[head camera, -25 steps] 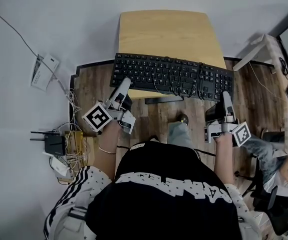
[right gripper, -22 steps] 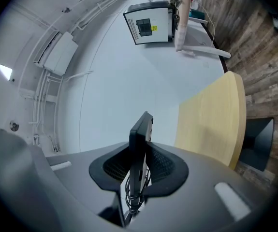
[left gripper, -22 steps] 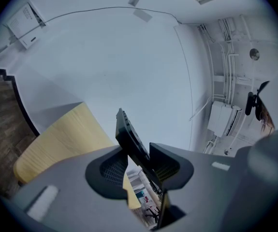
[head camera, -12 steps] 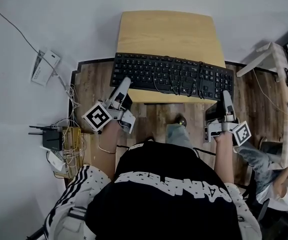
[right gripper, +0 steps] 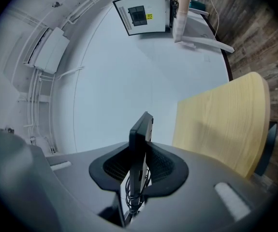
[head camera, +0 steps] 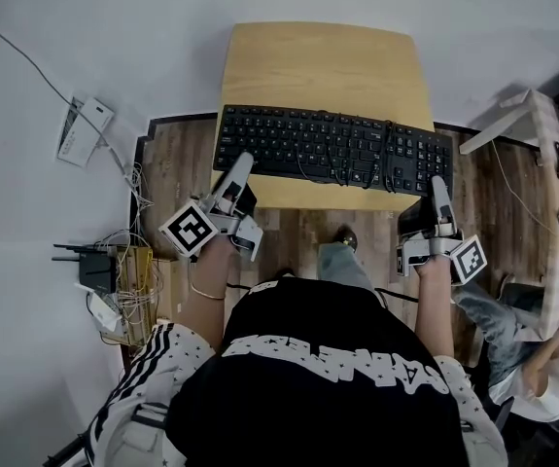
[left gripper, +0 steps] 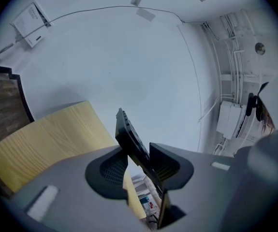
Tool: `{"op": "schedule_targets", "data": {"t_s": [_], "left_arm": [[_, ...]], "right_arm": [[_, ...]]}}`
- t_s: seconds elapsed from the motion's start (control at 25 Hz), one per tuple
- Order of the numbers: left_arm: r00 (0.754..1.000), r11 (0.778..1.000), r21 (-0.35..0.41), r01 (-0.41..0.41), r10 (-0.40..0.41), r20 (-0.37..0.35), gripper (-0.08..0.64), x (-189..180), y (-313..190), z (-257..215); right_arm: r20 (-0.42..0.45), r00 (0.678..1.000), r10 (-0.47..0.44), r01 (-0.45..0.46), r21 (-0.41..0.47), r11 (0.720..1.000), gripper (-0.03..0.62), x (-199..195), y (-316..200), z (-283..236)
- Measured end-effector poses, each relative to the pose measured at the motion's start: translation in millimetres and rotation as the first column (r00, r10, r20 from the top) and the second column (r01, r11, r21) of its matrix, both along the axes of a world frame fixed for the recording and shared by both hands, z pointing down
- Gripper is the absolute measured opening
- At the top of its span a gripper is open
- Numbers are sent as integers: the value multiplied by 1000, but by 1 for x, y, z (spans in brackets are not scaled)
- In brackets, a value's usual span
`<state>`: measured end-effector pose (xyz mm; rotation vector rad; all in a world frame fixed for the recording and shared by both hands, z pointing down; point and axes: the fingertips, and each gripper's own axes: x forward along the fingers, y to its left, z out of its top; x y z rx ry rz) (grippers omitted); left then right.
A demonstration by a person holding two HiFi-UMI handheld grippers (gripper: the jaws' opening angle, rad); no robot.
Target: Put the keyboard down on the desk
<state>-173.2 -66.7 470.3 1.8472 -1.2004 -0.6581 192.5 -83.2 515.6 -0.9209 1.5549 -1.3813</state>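
Black keyboard (head camera: 332,151) spans the near edge of the wooden bench (head camera: 323,61), both ends overhanging; contact with the top unclear. Gripped at both ends: left tongs (head camera: 244,161) clamped on its near-left edge, right tongs (head camera: 438,185) on its near-right corner.

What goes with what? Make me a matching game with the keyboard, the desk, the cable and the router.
Things:
1. keyboard
2. desk
3. cable
4. router

Descriptions:
A. light wood colour
B. small dark box with antennas, off to the person's left
C. clamped by the left gripper and the right gripper
D. looped over the keyboard's top

Pairs: 1-C, 2-A, 3-D, 4-B.
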Motion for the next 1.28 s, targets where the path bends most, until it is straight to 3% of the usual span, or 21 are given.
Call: {"op": "schedule_targets", "data": {"t_s": [1.28], "left_arm": [[998,998,-19,53,-53,-13,133,-1,9,8]], "right_arm": [[-18,998,-52,52,-13,999,89,0,-8,1]]}}
